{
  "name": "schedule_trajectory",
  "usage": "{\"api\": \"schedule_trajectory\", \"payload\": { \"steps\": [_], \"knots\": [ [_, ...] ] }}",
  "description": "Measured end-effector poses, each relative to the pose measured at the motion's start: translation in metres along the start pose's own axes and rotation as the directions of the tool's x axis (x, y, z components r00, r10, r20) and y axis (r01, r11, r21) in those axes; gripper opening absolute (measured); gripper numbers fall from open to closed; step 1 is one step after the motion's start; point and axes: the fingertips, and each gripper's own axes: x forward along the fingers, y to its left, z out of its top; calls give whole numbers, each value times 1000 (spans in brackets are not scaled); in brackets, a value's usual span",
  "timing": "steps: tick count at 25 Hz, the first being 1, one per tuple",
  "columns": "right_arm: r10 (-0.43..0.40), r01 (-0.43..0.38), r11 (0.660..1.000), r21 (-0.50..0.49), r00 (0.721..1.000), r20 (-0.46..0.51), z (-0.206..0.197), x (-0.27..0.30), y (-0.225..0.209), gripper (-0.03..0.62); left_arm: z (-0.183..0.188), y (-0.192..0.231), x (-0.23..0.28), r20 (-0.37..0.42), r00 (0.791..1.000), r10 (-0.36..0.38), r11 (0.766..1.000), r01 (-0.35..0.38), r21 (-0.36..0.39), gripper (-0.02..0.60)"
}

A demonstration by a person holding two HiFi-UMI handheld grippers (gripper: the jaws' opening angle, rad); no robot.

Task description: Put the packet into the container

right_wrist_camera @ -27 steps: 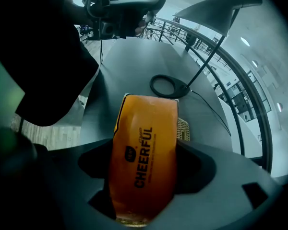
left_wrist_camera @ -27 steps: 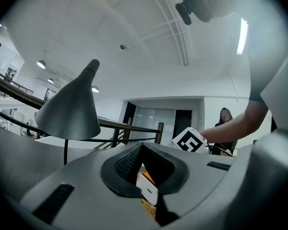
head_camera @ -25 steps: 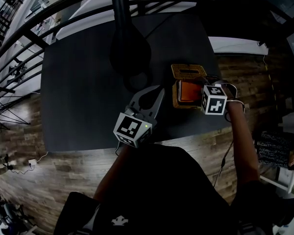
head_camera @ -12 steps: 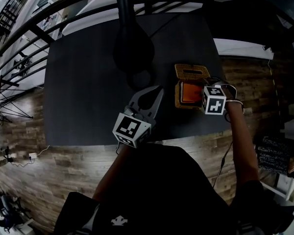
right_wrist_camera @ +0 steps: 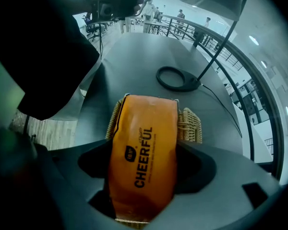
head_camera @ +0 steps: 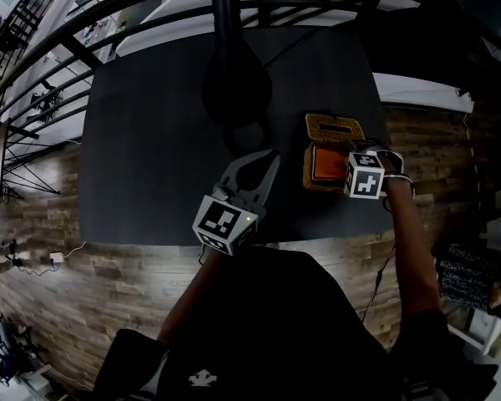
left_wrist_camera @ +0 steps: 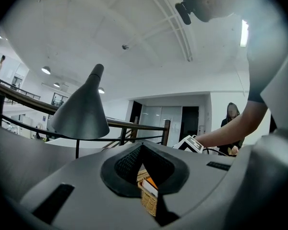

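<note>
Your right tool [right_wrist_camera: 144, 153] is clamped on the orange packet [right_wrist_camera: 143, 128] — over the wicker basket [right_wrist_camera: 190, 124]; your left tool [head_camera: 268, 158] is closed, empty.

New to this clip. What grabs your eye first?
The bright orange packet stands out first. The right gripper has its fingers clamped on it and holds it end-down at a wicker basket near the right edge of the dark table. Next is the black lamp at the back of the table. The left gripper is shut and empty, over the table's near edge.
</note>
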Motion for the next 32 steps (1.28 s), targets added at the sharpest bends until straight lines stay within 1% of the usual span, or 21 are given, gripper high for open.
{"api": "schedule_trajectory", "payload": {
  "steps": [4, 7, 13, 17, 21, 27, 32],
  "knots": [
    [11, -11, 1000, -3, 1000, 0, 0, 6, 0, 356, 0, 5, -3, -3, 1000, 16, 1000, -16, 0, 6],
    [4, -4, 1000, 15, 1000, 3, -1, 9, -3, 356, 1, 6, -3, -2, 1000, 17, 1000, -17, 3, 6],
    [24, -25, 990, 138, 1000, 12, 1, 12, -3, 356, 7, 11, -8, 25, 998, 49, 999, -50, 18, 6],
    [9, -12, 987, 160, 1000, 14, 0, 14, -6, 370, 8, 16, -9, 34, 997, 70, 997, -71, 19, 6],
    [-11, 8, 981, 191, 1000, 15, -4, 13, -11, 413, 9, 14, -7, 34, 997, 63, 998, -64, 18, 6],
    [-16, 14, 982, 189, 1000, 10, -2, 14, -11, 414, 10, 12, -7, 37, 998, 50, 999, -51, 18, 6],
    [-30, 22, 978, 205, 999, 35, 1, 7, -13, 414, 8, 11, -6, 29, 999, 43, 999, -43, 12, 6]
  ]
}}
